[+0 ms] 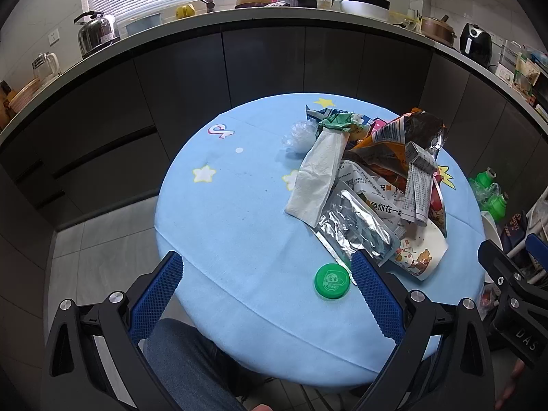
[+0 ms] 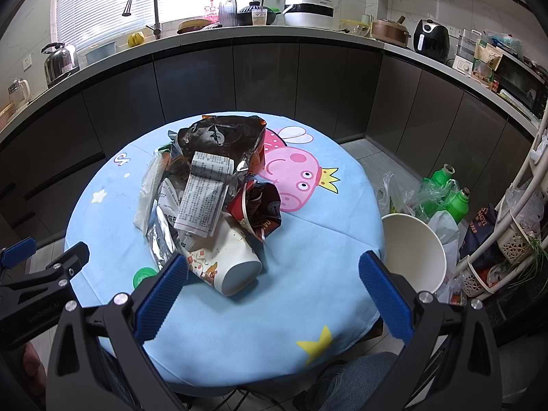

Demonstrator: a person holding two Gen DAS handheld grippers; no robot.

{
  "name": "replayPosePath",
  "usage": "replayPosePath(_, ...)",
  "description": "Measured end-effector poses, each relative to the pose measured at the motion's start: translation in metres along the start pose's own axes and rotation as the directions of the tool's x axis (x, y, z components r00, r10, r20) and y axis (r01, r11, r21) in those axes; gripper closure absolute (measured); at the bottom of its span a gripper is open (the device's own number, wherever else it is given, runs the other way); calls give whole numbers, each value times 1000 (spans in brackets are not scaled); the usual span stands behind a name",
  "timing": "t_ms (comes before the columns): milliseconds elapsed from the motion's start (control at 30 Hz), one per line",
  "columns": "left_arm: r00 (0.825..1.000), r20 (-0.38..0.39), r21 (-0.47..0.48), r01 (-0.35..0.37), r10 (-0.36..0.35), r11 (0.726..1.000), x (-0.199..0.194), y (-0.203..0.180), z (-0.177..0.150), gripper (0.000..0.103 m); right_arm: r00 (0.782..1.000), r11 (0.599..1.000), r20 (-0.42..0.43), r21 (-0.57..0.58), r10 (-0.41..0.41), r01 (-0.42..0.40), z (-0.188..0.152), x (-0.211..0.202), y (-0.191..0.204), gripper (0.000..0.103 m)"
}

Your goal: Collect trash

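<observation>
Left wrist: the left gripper (image 1: 265, 274) gaped empty just short of the green bottle cap (image 1: 332, 281); beyond the cap lay the foil pouch (image 1: 356, 227) and napkin (image 1: 316, 174); lifting loose singles first seemed wisest. Right wrist: the right gripper (image 2: 274, 272) stood open, unladen, before the tipped paper cup (image 2: 227, 262); right of the cup stood a white bucket (image 2: 416, 251).

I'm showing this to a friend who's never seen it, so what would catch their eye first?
Probably the trash heap of wrappers, tissue and a tipped paper cup on the far left of the round blue tablecloth. Next, the pink cartoon pig printed beside it, and both open grippers, left and right, hovering at the near edge.
</observation>
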State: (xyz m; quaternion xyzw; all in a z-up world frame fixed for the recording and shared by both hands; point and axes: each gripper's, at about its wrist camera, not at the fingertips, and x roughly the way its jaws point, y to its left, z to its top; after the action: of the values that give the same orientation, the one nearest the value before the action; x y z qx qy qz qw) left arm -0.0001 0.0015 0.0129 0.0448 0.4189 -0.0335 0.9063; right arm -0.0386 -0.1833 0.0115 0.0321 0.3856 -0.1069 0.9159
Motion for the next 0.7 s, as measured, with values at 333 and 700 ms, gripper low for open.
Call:
replayPosePath(333,1000,-1,1,0,0,1000,0,0,0,8,1000,1000,-2,1,0,0,0,1,0,3)
replayPosePath(700,1000,-5,1,5,-5,1000,1,-1,-1,8,1000,1000,-2,1,1,-1,0,1,0,3)
